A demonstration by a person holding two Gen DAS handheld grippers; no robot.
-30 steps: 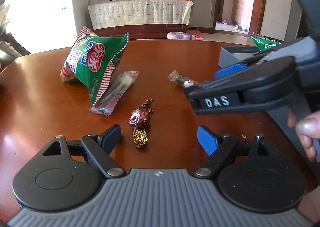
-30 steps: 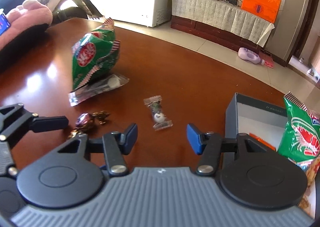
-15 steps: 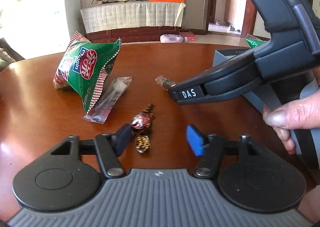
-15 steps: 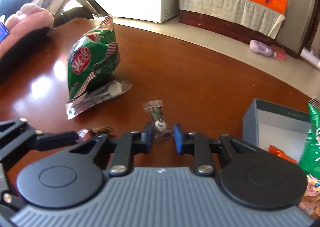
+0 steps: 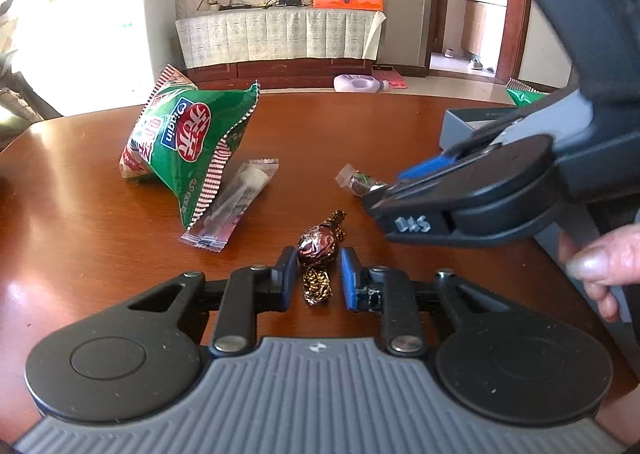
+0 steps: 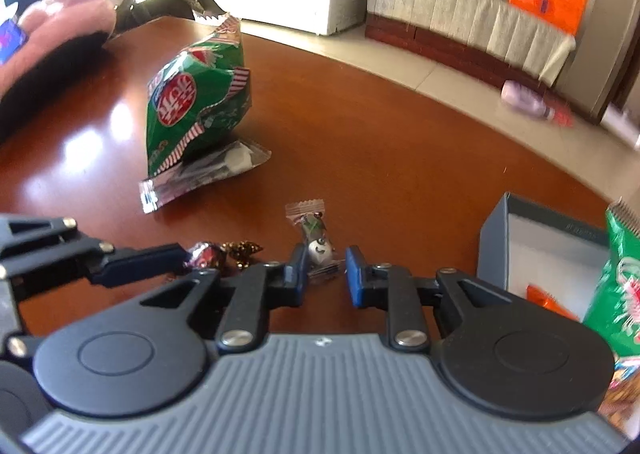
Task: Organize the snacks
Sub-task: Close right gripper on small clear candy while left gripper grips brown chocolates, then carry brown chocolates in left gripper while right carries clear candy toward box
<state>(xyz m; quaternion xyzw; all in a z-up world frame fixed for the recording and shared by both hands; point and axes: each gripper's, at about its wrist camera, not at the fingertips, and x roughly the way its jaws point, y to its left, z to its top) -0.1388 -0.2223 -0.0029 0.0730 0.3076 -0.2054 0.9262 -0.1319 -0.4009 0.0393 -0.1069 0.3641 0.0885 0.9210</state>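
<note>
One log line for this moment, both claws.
left claw: just closing, shut on foil candy | right claw: just opening, clear-wrapped candy inside, ungripped

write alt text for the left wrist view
The left tool, jaws just closing, pinches a foil-wrapped candy on a brown table. Beyond lie a green snack bag and a clear packet; the right tool, jaws just opening, is at a small candy near a grey box.

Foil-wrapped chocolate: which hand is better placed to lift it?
Left. The left gripper, jaws just closing, pinches the chocolate; the right gripper, jaws just opening, straddles the clear-wrapped sweet.
</note>
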